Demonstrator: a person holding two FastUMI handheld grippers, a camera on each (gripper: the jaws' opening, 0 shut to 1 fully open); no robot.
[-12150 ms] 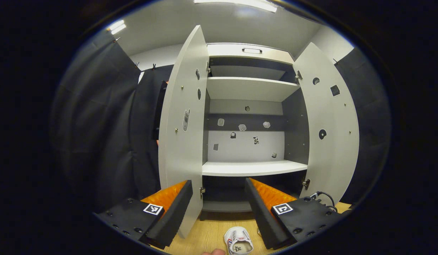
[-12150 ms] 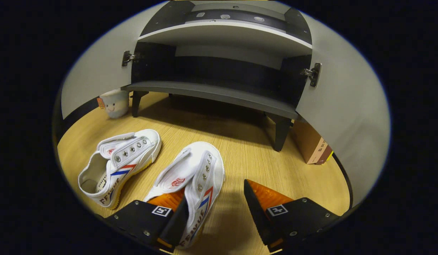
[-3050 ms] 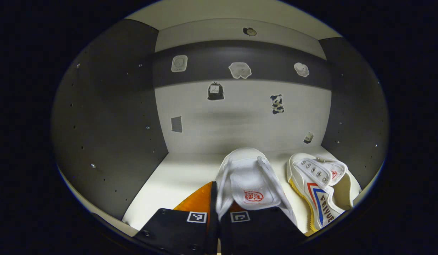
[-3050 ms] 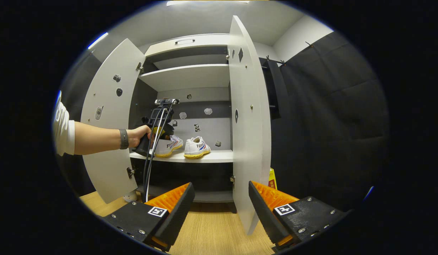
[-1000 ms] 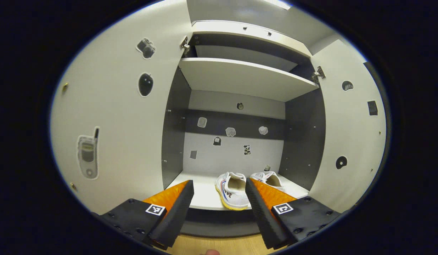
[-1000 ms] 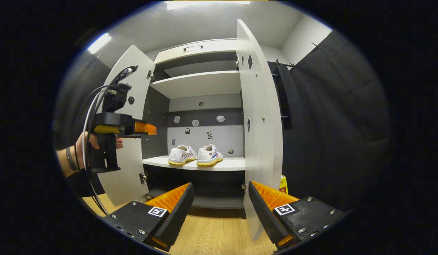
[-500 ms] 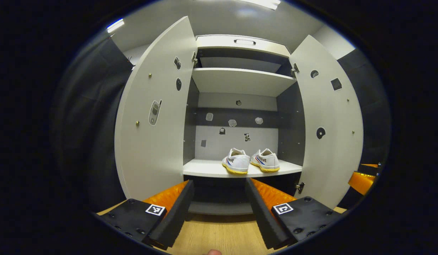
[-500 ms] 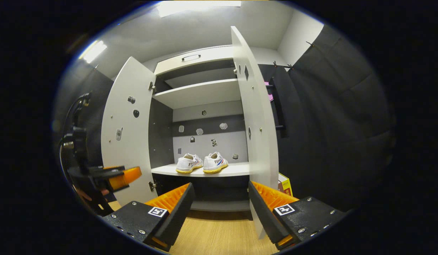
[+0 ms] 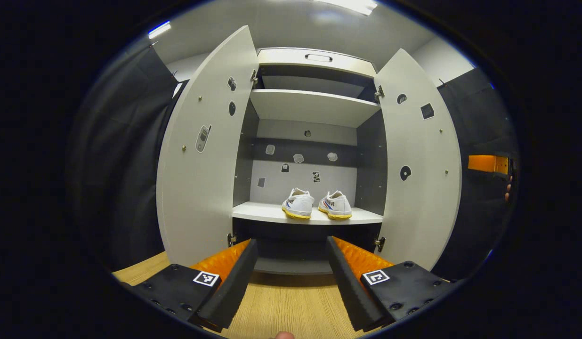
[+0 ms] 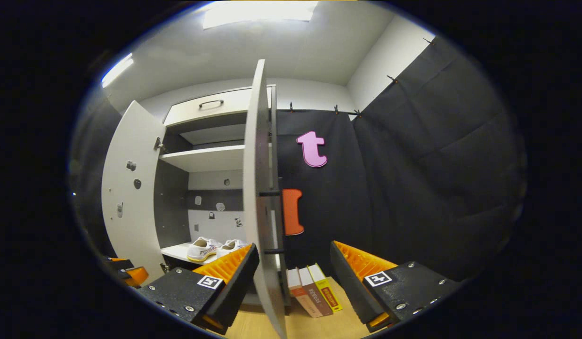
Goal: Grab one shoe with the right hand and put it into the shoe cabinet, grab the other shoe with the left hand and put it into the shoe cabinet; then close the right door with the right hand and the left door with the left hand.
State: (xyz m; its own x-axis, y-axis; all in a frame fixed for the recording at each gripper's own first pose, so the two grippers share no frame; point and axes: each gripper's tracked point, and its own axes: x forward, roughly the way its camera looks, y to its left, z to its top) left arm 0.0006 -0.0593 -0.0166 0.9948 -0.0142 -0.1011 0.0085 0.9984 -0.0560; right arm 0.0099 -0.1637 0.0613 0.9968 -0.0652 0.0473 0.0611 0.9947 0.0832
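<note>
A tall shoe cabinet (image 9: 314,59) stands open on a wooden floor (image 9: 291,306), seen head-on in the left gripper view. Its left door (image 9: 201,188) and right door (image 9: 420,197) both swing out toward the viewer. On the white middle shelf (image 9: 258,213), toward its right end and near the front edge, two white shoes (image 9: 317,205) sit side by side, heels facing out. With both shoes stored, the doors are what remains, by my reading.

In the right gripper view the right door (image 10: 259,197) appears almost edge-on, a tall upright slab whose long axis runs floor to ceiling. Its free edge lies just inside the left finger of the right gripper (image 10: 291,273), so the door stands slightly left of the midline between the fingers, with its outer face and dark handle (image 10: 271,221) on the gripper's side. This gripper is the nearer one to that door. A push leftward against the outer face would likely swing it shut. A few books (image 10: 314,289) lean on the floor behind the door's lower edge.

The right gripper is spread wide and empty. The left gripper (image 9: 291,273) is also spread wide and empty, centred on the cabinet opening and well back from the left door.
</note>
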